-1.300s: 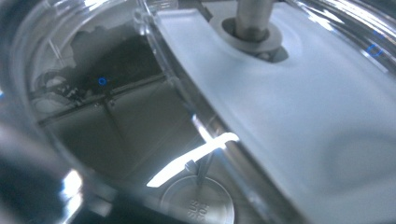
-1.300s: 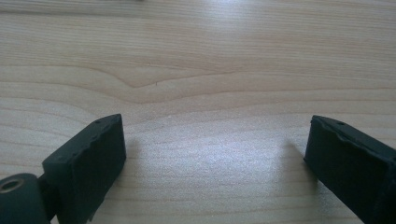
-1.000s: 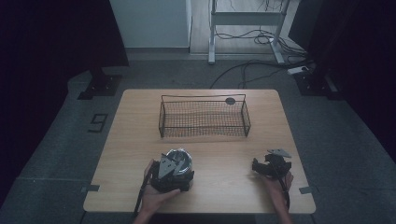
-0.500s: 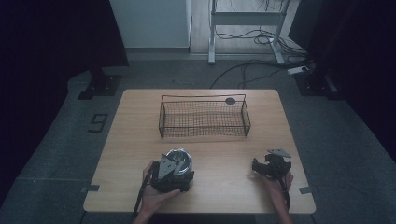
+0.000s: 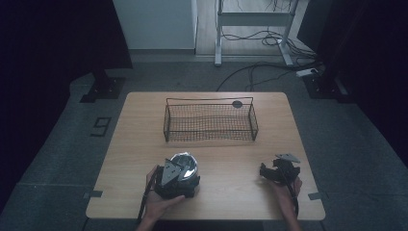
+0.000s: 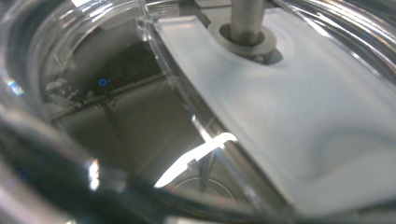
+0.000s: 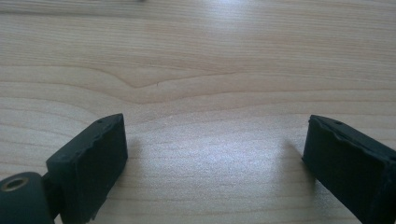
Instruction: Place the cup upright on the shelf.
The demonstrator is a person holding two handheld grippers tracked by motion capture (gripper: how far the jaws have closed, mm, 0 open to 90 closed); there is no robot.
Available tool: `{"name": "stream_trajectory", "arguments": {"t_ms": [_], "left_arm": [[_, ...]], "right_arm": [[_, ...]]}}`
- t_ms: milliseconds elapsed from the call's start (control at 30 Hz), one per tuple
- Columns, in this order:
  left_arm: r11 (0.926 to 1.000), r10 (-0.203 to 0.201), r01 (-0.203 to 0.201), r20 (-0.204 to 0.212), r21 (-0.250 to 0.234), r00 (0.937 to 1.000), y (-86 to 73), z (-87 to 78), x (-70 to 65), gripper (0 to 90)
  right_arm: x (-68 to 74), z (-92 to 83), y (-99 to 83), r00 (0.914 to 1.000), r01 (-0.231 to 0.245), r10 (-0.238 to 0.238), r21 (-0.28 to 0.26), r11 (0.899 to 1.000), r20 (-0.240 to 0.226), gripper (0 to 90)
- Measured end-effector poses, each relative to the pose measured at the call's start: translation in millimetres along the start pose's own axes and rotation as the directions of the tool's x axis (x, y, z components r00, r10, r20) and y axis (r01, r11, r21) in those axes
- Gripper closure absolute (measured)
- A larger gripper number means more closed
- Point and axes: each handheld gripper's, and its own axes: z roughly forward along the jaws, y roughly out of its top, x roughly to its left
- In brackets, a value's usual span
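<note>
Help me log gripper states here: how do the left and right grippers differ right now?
The left gripper sits at a clear round container, seen close up in its view; the right gripper is beside nothing. The right gripper's jaws stand wide apart over bare wood; the left's are hidden. Both rest low on the table, each in a hand.

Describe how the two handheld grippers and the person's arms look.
The left gripper is black and bulky with a grey three-cornered plate on top and a dark cable trailing back. The right gripper is black too, with its own grey plate and cable; its jaws are blocky black pads. Both forearms show bare, with no sleeves in view.
</note>
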Motion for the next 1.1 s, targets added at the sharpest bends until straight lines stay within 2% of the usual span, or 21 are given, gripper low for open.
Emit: {"name": "stream_trajectory", "arguments": {"t_ms": [167,433,767,900,1100], "left_arm": [[0.9999,-0.009,0.009,-0.005,-0.011,1.0,4.8,-3.7,2.7,3.7],[0.9992,-0.039,0.038,-0.018,-0.012,0.9991,17.2,-4.1,15.3,3.7],[0.996,-0.088,0.088,-0.071,-0.017,0.9935,35.5,0.2,34.9,3.7],[0.9936,-0.111,0.11,-0.076,-0.028,0.9908,42.7,1.6,40.2,3.7],[0.995,-0.1,0.1,-0.103,-0.008,0.9896,52.5,6.8,40.0,3.7]], "right_arm": [[-0.2,0.2,-0.1,1.0,-0.005,0.005,0.0,1.0,-0.002,6.3],[-0.5,0.2,0.0,1.0,-0.007,0.007,0.001,1.0,-0.005,6.7],[-0.6,0.1,0.0,1.0,-0.007,0.007,0.0,1.0,-0.006,7.3],[-0.6,0.0,-0.1,1.0,-0.006,0.006,0.0,1.0,-0.007,7.6],[-0.6,0.0,-0.1,0.9999,-0.006,0.006,-0.001,1.0,-0.008,8.0]]}}
